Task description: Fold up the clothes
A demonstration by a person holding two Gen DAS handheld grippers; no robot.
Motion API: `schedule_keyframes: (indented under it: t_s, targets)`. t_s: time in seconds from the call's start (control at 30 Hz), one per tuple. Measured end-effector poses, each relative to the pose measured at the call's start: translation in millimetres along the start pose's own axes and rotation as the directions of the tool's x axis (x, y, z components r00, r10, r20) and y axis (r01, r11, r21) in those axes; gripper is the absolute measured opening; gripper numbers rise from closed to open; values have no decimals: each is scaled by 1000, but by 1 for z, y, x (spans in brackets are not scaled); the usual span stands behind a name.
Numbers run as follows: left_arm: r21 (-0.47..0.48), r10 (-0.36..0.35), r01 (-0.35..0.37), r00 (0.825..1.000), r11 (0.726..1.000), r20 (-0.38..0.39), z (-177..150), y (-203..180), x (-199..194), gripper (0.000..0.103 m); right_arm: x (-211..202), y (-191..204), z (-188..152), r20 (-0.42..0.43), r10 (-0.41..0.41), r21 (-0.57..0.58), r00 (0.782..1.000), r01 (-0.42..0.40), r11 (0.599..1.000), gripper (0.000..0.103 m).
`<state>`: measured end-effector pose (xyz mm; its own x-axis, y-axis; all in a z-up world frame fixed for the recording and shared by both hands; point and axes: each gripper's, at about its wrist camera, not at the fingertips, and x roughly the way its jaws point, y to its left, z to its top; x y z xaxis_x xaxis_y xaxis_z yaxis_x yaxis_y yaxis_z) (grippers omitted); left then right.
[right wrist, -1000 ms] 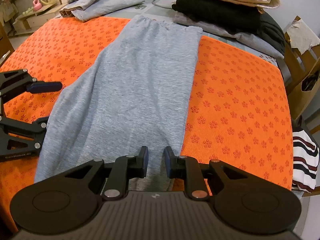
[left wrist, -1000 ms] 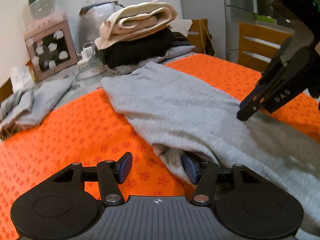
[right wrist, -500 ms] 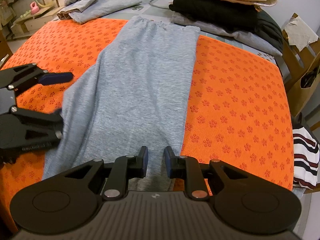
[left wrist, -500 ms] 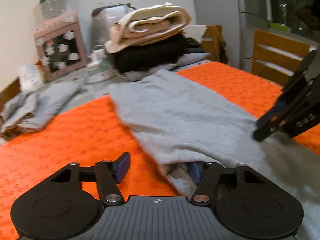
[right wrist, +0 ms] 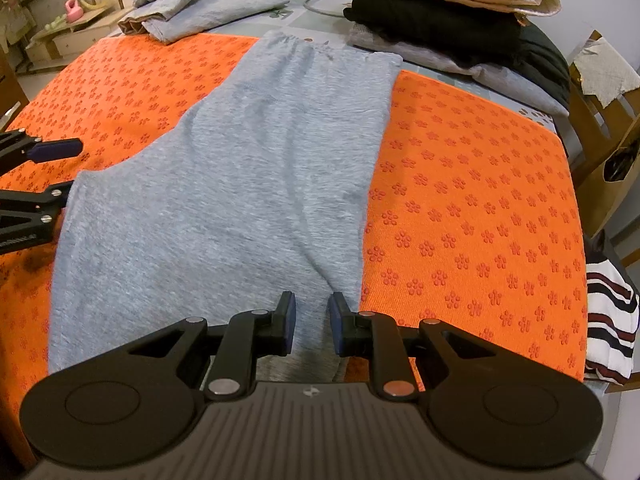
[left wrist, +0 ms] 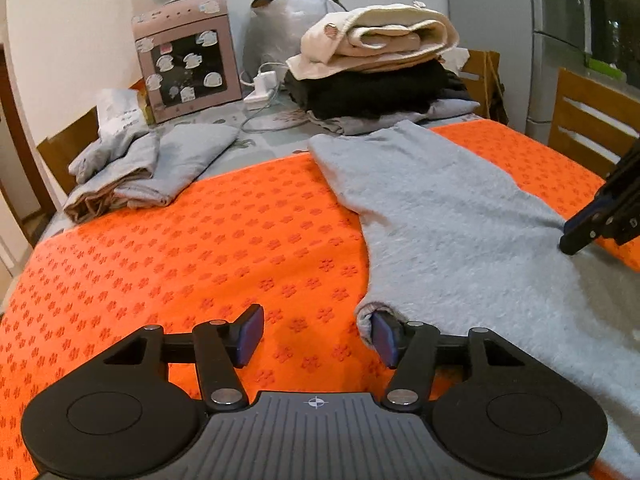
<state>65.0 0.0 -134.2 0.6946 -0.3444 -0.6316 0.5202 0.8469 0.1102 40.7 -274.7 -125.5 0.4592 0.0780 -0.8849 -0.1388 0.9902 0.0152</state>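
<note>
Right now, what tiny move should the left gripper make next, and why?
Probably slide the left gripper a little toward the grey trousers. Its fingers are opening, and only the hem drapes over one finger; mostly orange mat lies between them.

Both grippers low over the orange mat, pitched down, neither clamped.

Left gripper [left wrist: 316, 338]: jaws wide and opening. Its right pad [left wrist: 383, 338] is tucked just inside the edge of the grey garment [left wrist: 460, 220], its left pad over bare mat; nothing pinched between them. In the right wrist view it [right wrist: 60, 168] sits at the mat's left edge. Right gripper [right wrist: 312, 320]: jaws narrow with a clear gap, tips over the garment near the mat's near edge, cloth lying flat below the gap, not squeezed. In the left wrist view it [left wrist: 576, 240] comes in from the right, tip at the cloth.
</note>
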Motion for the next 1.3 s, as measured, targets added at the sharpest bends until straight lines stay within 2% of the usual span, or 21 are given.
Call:
schedule_keyframes:
  t_s: [0.17,0.2,0.23,0.3,0.43,0.53,0.63,0.67,0.73,0.83,0.97,1.03,1.2,1.3]
  targets:
    - [-16,13,-14,1000,1000,-24,-5,5,-9,62,0,0,0,4,3,4,1000,-3,1000,23]
    - [-35,25,-26,999,999,-33,-6,10,-11,59,1,-1,0,5,4,5,1000,-4,1000,23]
    - [-72,40,-43,998,996,-49,-9,17,-13,56,1,-1,0,7,5,7,1000,-5,1000,23]
    - [-172,62,-77,994,982,-91,-15,37,-14,57,1,-1,-1,11,6,10,1000,-6,1000,23]
    - [-276,48,-73,994,958,-97,-17,54,-21,52,1,-1,-1,15,8,14,1000,-8,1000,23]
    - [-260,6,-19,999,965,-51,-9,47,-24,52,0,-1,0,12,10,14,1000,-10,1000,23]
    - [-249,-79,75,997,966,-8,5,38,-26,52,-1,-1,4,4,16,16,1000,-16,1000,25]
    - [-242,-112,109,994,964,3,10,34,-26,50,-4,0,6,15,20,16,1000,-20,1000,26]
    - [-228,-179,179,984,957,21,20,26,-23,37,-9,2,13,44,34,11,998,-34,999,26]
    - [-222,-243,242,970,945,22,32,11,-15,30,-15,3,27,84,59,0,995,-59,998,26]
    - [-265,-263,260,964,928,27,50,10,-2,31,-10,-1,49,117,80,-6,990,-80,997,26]
    - [-299,-267,262,963,917,25,60,19,7,31,-6,-7,61,133,89,1,987,-90,996,26]
    - [-312,-244,246,969,918,44,88,46,30,31,6,-37,91,165,109,42,980,-118,992,28]
    - [-359,-254,248,967,900,31,105,65,53,32,15,-59,109,176,123,76,977,-138,988,31]
